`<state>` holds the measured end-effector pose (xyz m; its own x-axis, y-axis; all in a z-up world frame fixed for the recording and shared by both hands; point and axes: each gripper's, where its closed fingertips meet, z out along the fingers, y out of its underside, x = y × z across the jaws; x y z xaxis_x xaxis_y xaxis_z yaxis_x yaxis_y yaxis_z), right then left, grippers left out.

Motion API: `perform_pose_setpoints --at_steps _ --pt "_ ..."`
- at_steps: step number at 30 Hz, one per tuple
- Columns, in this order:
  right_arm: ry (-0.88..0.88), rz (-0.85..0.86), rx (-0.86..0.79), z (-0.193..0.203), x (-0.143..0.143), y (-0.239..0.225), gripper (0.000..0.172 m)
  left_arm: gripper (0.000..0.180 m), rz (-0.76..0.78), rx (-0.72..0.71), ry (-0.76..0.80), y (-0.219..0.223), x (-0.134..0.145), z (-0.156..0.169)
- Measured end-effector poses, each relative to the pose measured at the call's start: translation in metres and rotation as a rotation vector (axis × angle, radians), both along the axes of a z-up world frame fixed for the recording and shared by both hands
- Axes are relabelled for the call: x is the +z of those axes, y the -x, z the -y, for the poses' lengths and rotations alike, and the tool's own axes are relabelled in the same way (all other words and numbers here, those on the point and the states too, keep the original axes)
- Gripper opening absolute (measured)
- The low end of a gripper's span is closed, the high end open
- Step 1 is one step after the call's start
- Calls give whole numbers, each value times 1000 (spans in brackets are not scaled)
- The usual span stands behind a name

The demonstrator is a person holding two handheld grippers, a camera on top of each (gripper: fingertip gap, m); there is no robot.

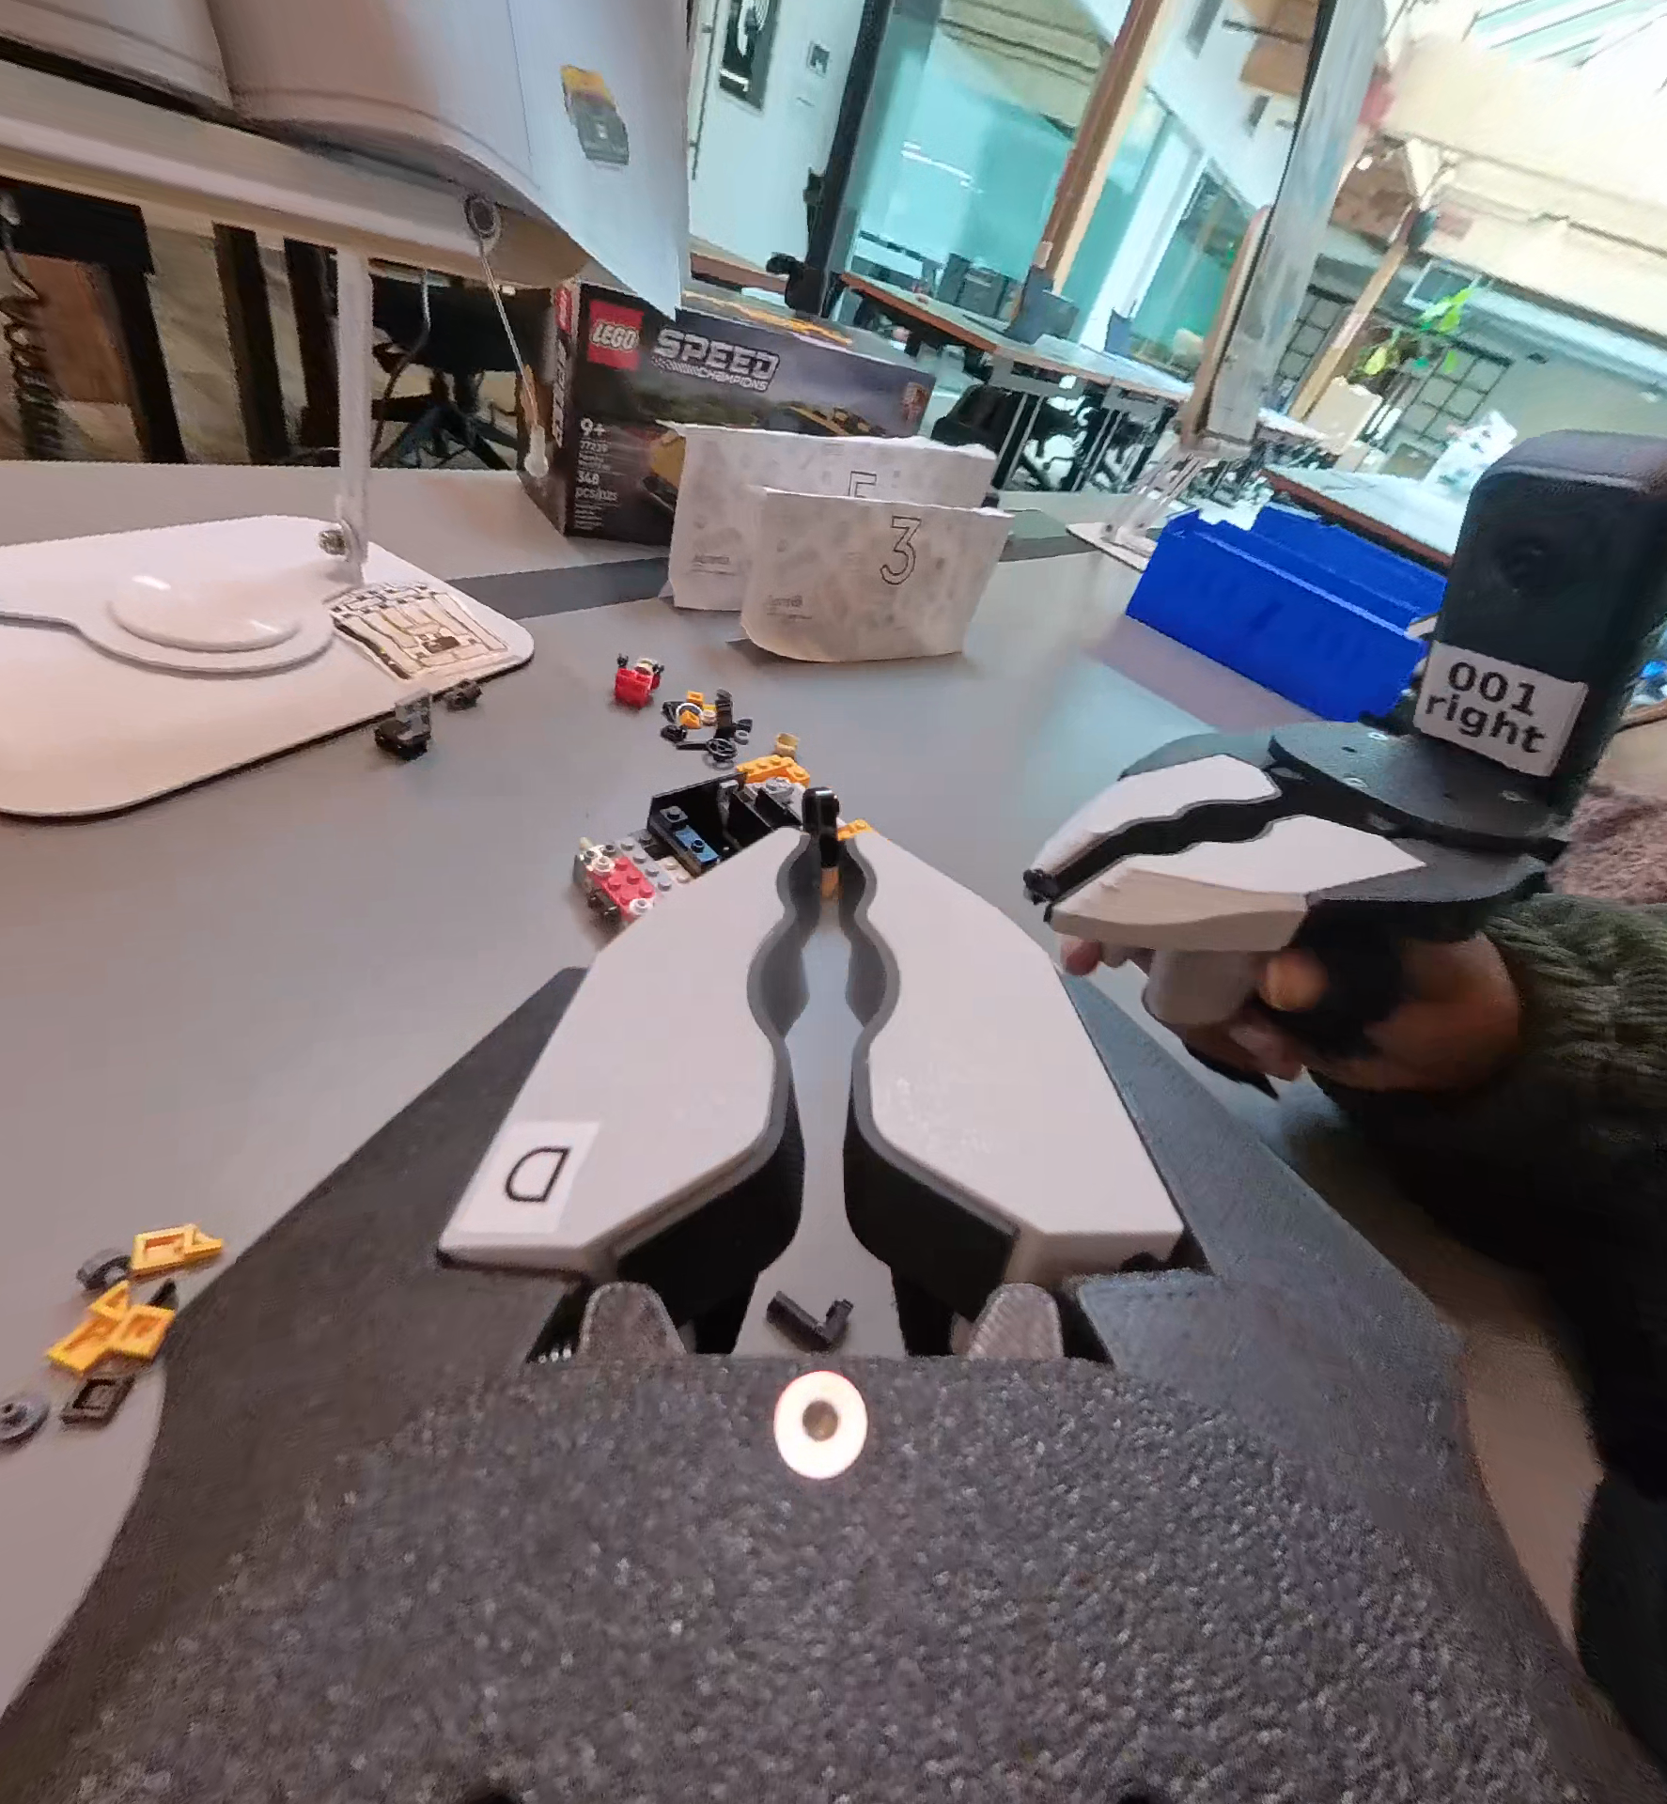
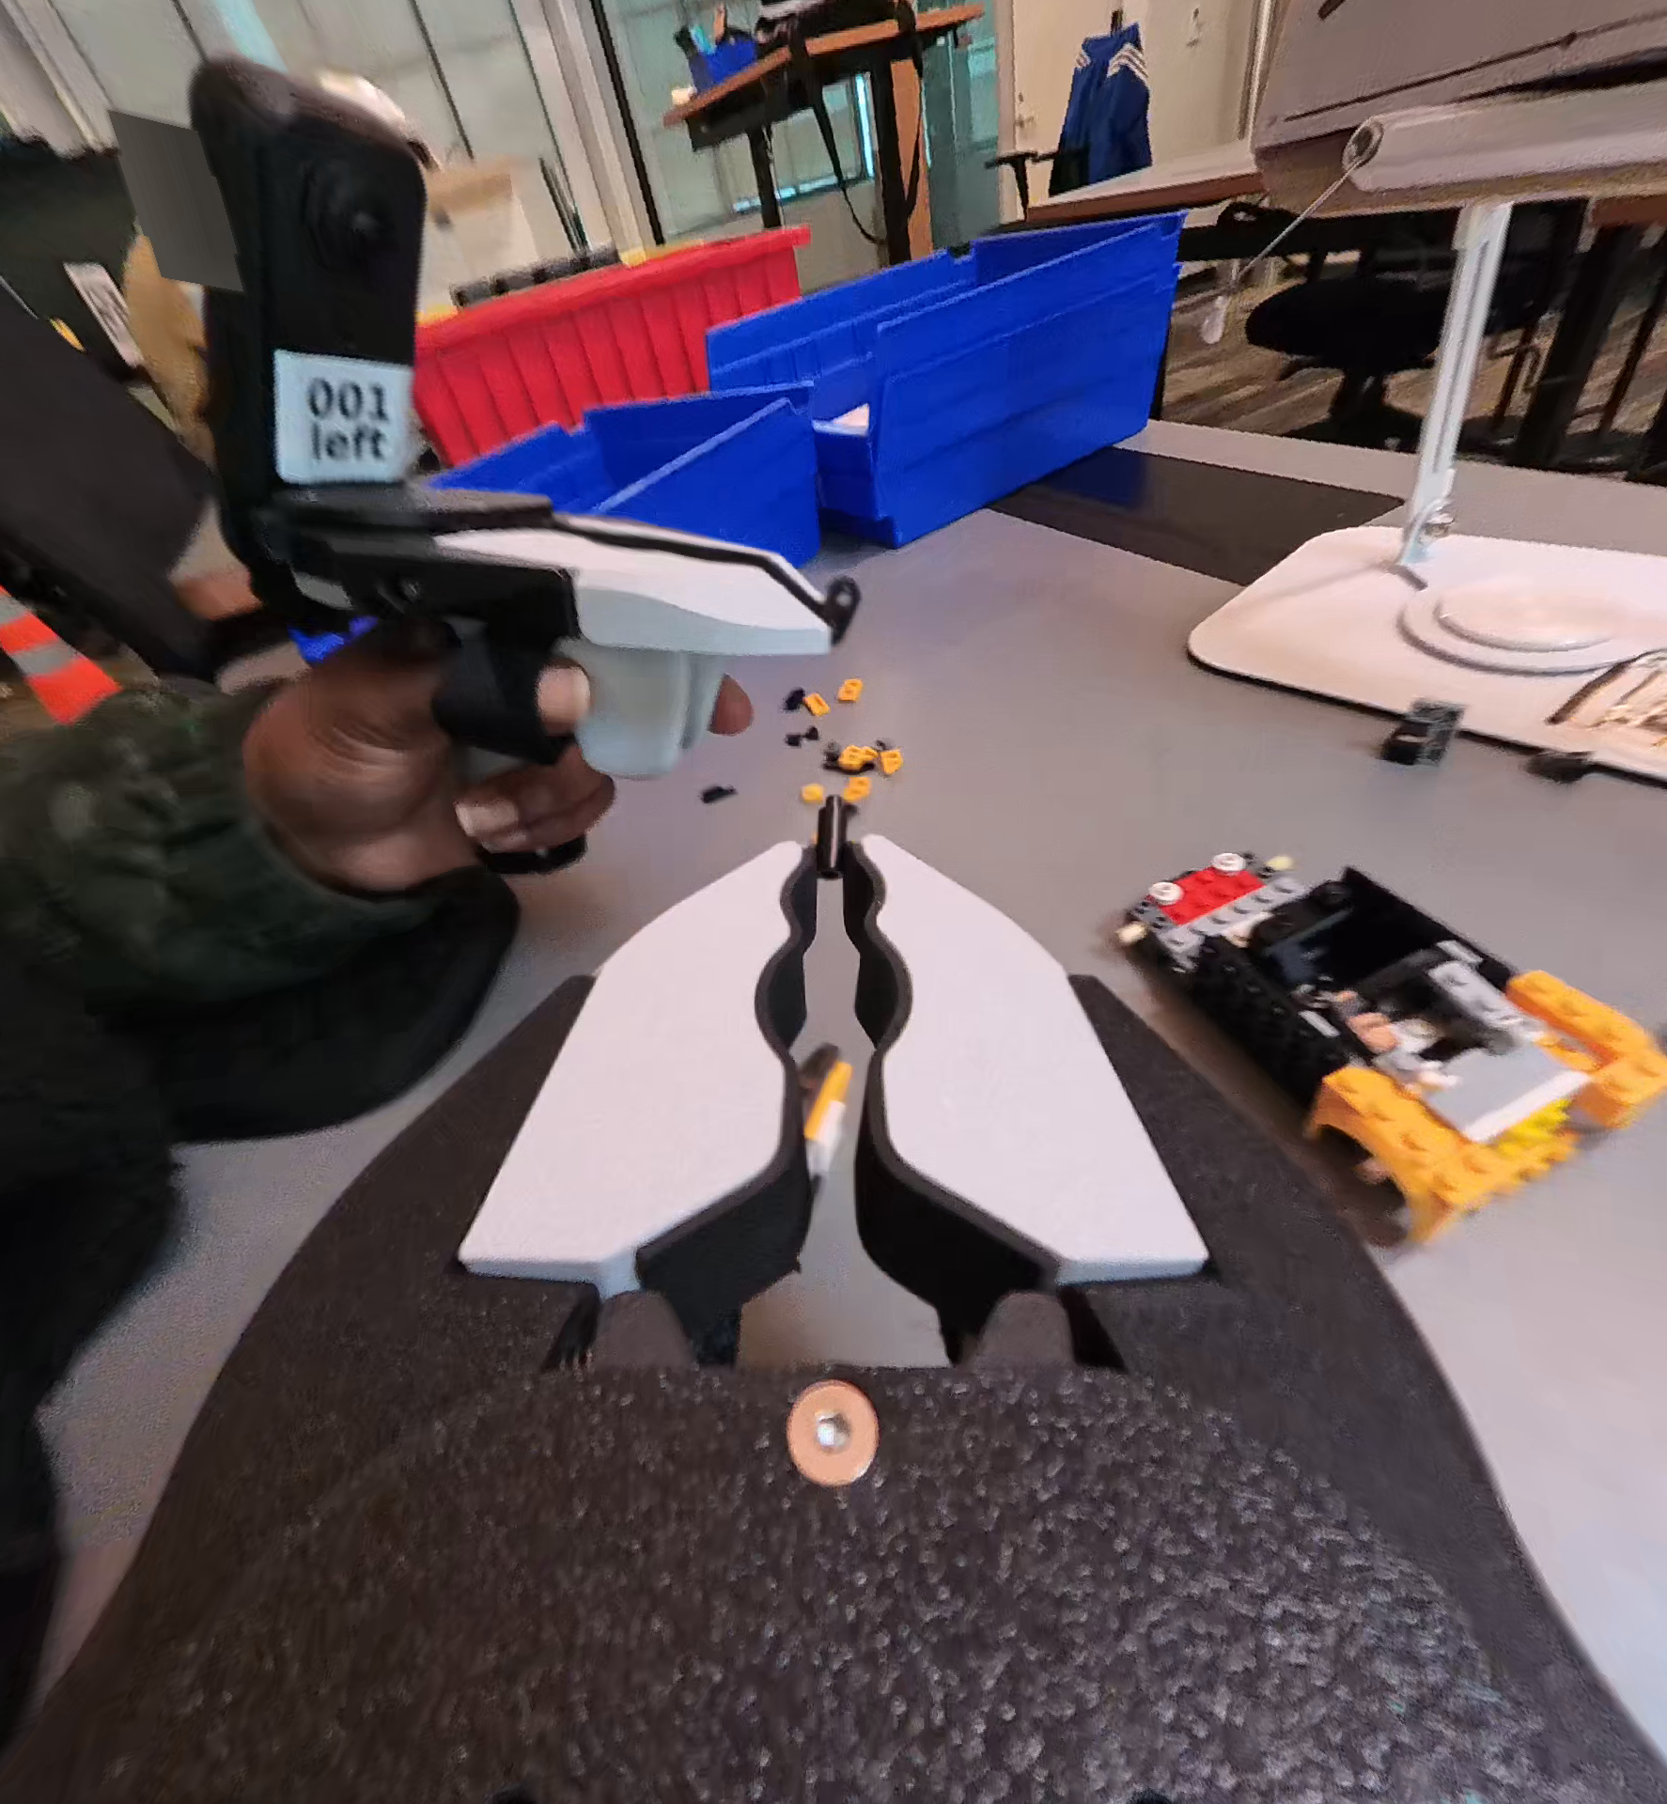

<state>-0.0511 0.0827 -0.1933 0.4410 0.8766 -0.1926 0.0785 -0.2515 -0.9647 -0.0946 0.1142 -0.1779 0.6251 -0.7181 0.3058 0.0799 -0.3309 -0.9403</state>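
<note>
My left gripper [image 1: 822, 847] is shut on a small black brick piece [image 1: 820, 815] that stands upright between its fingertips, just in front of a part-built brick car [image 1: 683, 849] of black, grey, red and orange on the grey table [image 1: 273, 976]. In the right wrist view the left gripper [image 2: 839, 600] is held above the table, with a small black piece at its tip. My right gripper [image 2: 834, 854] is shut on a small black piece [image 2: 832, 825]. The car [image 2: 1396, 1015] lies to its right. The right gripper also shows in the left wrist view [image 1: 1039, 886], beside the left one.
Loose black and orange pieces lie beyond the car [image 1: 712, 727], at the left [image 1: 127, 1308] and ahead of the right gripper [image 2: 854, 757]. A white lamp base [image 1: 175, 664], a toy box [image 1: 673, 410], paper bags [image 1: 869, 576], blue bins [image 2: 957, 390] and a red bin [image 2: 615, 332] stand farther back. The tips of one gripper are about 6 cm away from the tips of the other.
</note>
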Motion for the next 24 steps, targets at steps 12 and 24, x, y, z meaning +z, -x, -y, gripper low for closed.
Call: perform_pose_setpoints --at_steps 12,24 --pt "-12 260 12 -22 -33 -35 5 4 -254 215 -243 108 80 22" --pt "0 282 51 -16 -42 -28 5 4 -613 253 236 146 -35 25"
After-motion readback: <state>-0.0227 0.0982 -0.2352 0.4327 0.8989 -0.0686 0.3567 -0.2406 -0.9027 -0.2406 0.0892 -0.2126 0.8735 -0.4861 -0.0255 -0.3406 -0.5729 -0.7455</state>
